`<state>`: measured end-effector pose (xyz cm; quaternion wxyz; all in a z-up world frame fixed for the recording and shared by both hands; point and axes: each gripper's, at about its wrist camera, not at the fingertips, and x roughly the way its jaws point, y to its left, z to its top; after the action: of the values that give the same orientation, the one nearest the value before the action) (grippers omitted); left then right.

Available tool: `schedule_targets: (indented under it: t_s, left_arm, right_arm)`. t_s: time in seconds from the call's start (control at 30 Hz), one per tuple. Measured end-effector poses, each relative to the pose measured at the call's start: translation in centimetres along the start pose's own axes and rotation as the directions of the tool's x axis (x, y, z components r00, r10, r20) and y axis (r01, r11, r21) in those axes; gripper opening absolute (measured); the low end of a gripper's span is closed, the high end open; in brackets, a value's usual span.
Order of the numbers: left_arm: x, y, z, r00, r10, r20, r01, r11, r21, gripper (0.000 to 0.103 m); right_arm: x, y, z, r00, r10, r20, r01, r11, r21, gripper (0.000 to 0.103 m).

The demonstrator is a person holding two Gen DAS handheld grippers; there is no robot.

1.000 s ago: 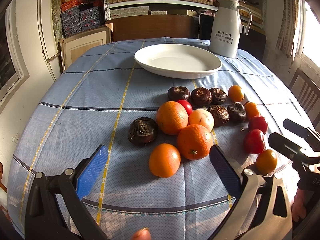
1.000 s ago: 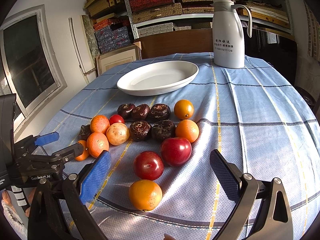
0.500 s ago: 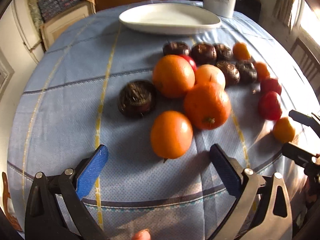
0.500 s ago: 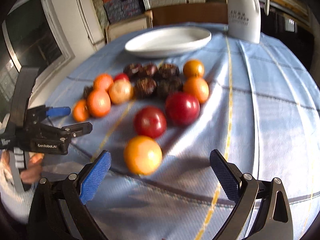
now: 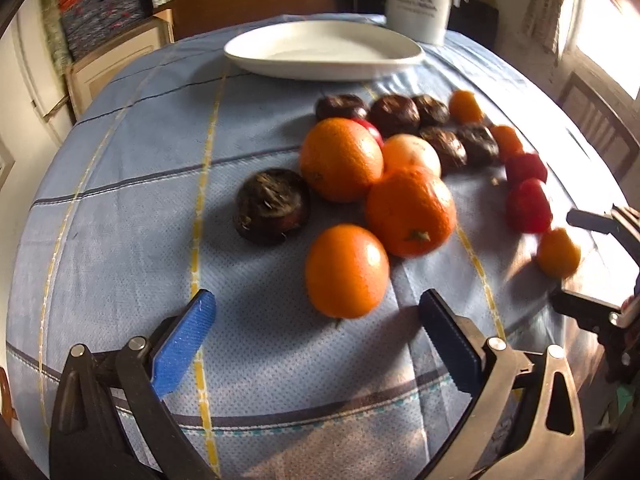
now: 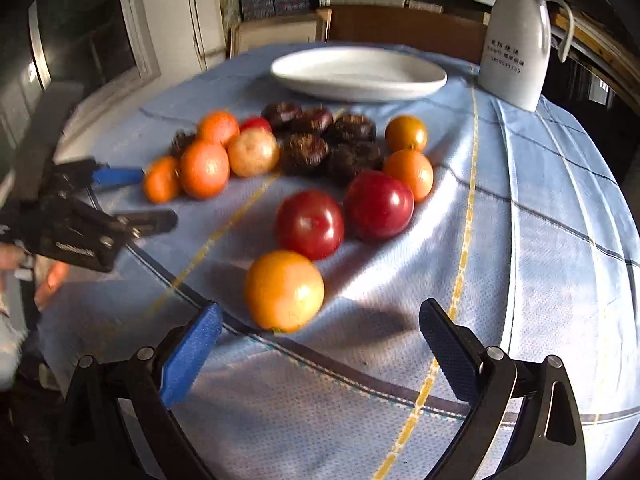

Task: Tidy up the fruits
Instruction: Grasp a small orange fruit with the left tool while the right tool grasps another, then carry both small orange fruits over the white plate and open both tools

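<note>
Fruits lie clustered on the blue tablecloth (image 5: 120,208). In the left wrist view my left gripper (image 5: 316,330) is open and empty, just short of the nearest orange (image 5: 346,270); behind it lie a second orange (image 5: 410,212), a third (image 5: 340,160) and a dark round fruit (image 5: 272,206). In the right wrist view my right gripper (image 6: 320,338) is open and empty, just short of a yellow-orange fruit (image 6: 284,290); two red fruits (image 6: 310,224) (image 6: 378,204) lie behind it. A white oval plate (image 5: 324,50) (image 6: 358,74) stands empty at the back.
A white thermos jug (image 5: 420,0) (image 6: 516,38) stands behind the plate on the right. Several dark fruits (image 6: 316,144) and small oranges (image 6: 406,134) fill the cluster's middle. The left gripper (image 6: 116,204) shows at the right wrist view's left edge. A chair (image 5: 600,120) stands beside the table.
Both grippers have moved forward and lower toward the fruit: the left toward the nearest orange, the right toward the yellow-orange fruit. Both stay open. No fruit has moved.
</note>
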<state>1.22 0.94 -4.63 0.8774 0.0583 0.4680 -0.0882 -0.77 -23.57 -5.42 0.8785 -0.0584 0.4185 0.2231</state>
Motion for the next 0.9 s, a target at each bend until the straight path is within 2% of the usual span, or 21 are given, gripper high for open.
schedule_targets:
  t_s: [0.1, 0.17, 0.2, 0.33, 0.4, 0.43, 0.67, 0.77, 0.9]
  left_arm:
    - [-0.4, 0.3, 0.9, 0.998, -0.017, 0.068, 0.018, 1.000, -0.014, 0.097]
    - [-0.1, -0.2, 1.0, 0.998, -0.022, 0.062, 0.022, 1.000, 0.001, 0.077]
    - [0.2, -0.6, 1.0, 0.998, -0.049, 0.047, 0.048, 0.999, 0.016, 0.066]
    - [-0.1, -2.0, 0.9, 0.997, -0.048, 0.054, 0.044, 0.995, 0.088, 0.045]
    - [-0.3, -2.4, 0.7, 0.997, -0.045, 0.058, 0.039, 0.994, 0.102, 0.041]
    - [-0.4, -2.4, 0.7, 0.997, -0.045, 0.060, 0.039, 0.994, 0.101, 0.035]
    - [-1.6, -1.5, 1.0, 0.990, -0.095, 0.101, 0.090, 0.994, 0.058, 0.035]
    - [-3.1, -1.5, 2.9, 0.983, -0.107, 0.152, 0.099, 0.993, 0.057, 0.035]
    - [-3.5, -1.4, 7.5, 0.971, -0.120, 0.208, 0.115, 0.993, 0.036, 0.035]
  right_arm:
    - [0.6, 0.0, 0.4, 1.000, 0.027, -0.013, -0.027, 1.000, 0.001, 0.082]
    - [0.9, 0.0, 0.7, 0.999, 0.025, -0.020, -0.025, 1.000, -0.008, 0.076]
    - [1.0, 0.2, 0.8, 1.000, 0.022, -0.022, -0.022, 1.000, -0.014, 0.072]
    - [1.2, 0.5, 1.0, 1.000, 0.013, -0.011, -0.014, 0.999, -0.034, 0.049]
    - [1.1, 0.6, 0.9, 1.000, 0.008, -0.004, -0.008, 0.999, -0.045, 0.037]
    - [1.0, 0.6, 0.8, 1.000, 0.013, 0.002, -0.012, 0.999, -0.043, 0.037]
    - [-0.9, -0.7, 0.8, 0.991, 0.108, 0.074, -0.110, 0.994, 0.016, 0.036]
    - [-2.6, -1.3, 2.7, 0.983, 0.112, 0.147, -0.116, 0.993, 0.024, 0.036]
    - [-3.3, -2.9, 7.6, 0.967, 0.073, 0.244, -0.089, 0.994, 0.056, 0.037]
